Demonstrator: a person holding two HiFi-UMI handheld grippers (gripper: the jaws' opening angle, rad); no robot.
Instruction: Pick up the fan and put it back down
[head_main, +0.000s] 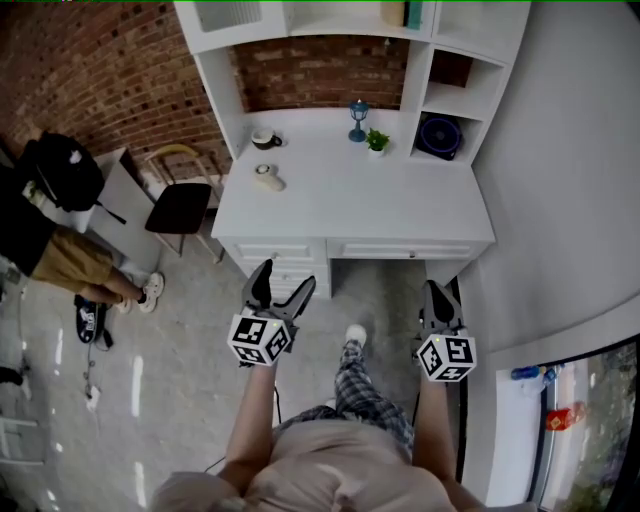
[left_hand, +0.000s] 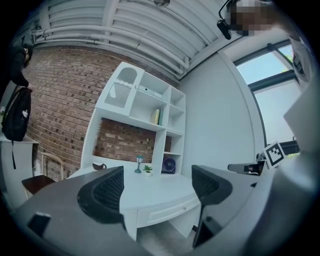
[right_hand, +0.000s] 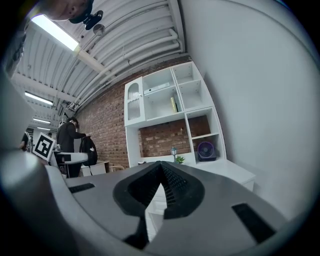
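Left tongs (head_main: 284, 278) hang spread over the floor (head_main: 190, 340), and their own view shows nothing between the ribbed black pads (left_hand: 111, 189). Right tongs (head_main: 438, 292) look narrow from above, and their view shows them pressed together. Well beyond both, the round dark fan (head_main: 439, 136) stands in the lowest right cubby (head_main: 480, 122) on the white bench (head_main: 380, 205).

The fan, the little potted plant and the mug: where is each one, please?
fan (head_main: 438, 136), head view, centre of its round grille.
potted plant (head_main: 377, 140), head view, on its green leaves.
mug (head_main: 264, 139), head view, on its dark opening.
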